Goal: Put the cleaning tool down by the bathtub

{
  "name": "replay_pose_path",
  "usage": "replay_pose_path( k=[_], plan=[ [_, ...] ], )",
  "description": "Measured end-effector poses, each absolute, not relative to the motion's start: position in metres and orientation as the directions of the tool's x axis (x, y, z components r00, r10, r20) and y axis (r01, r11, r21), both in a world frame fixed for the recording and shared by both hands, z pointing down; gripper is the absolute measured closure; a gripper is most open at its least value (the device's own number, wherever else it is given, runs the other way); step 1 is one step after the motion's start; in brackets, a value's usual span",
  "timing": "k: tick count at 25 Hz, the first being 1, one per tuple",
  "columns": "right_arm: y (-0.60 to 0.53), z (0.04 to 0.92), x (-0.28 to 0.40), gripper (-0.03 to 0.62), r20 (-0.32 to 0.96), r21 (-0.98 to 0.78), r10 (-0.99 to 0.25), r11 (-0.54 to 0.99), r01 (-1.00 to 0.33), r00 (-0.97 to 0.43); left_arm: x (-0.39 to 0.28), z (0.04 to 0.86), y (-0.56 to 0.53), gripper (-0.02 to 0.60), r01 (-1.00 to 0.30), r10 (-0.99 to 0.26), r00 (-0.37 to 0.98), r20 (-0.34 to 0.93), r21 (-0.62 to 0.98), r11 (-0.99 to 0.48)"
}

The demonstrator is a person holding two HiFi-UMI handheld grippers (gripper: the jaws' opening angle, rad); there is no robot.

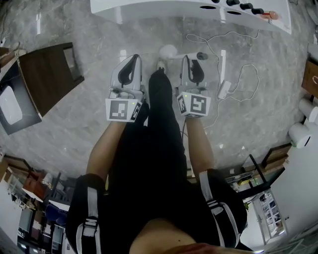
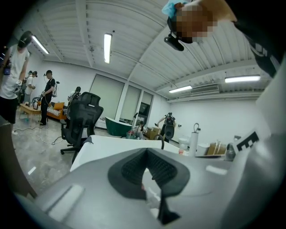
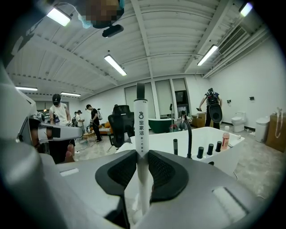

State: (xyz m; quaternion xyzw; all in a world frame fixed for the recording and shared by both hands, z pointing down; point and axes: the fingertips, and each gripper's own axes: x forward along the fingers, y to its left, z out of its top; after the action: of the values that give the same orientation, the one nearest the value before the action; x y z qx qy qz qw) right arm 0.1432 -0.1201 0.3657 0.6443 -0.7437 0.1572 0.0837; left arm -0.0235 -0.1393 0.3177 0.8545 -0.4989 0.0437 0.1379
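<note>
Right gripper view: right tongs (image 3: pixel 142 154) clamp the white cleaning tool (image 3: pixel 140 120), with the bathtub (image 3: pixel 201 138) close ahead. Left tongs (image 2: pixel 146 154) are pinched together and empty. Lowering and release are not yet done.

Seen from the person's head, the top camera looks steeply down onto the left tongs (image 1: pixel 133 58), the right tongs (image 1: pixel 191 59) and the marble floor (image 1: pixel 89 114), with the white bathtub (image 1: pixel 149 11) along the frame's top edge. A camera riding low on each pair of tongs looks almost level along its jaws across the room, the right one with the cleaning tool (image 3: pixel 140 129) close before its lens. Both take in the bathtub, a black office chair (image 2: pixel 82 117) and a distant green tub (image 2: pixel 118 126).
</note>
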Motion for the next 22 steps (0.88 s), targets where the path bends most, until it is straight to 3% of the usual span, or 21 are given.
replay_pose_path(
  k=[22],
  plan=[
    [-0.171,0.541,0.165,0.507,0.427,-0.123,-0.887,0.132,-0.984,-0.173,-0.002,0.457,-0.185,0.572,-0.89,-0.846,0.451,0.285,0.213,-0.403]
  ],
)
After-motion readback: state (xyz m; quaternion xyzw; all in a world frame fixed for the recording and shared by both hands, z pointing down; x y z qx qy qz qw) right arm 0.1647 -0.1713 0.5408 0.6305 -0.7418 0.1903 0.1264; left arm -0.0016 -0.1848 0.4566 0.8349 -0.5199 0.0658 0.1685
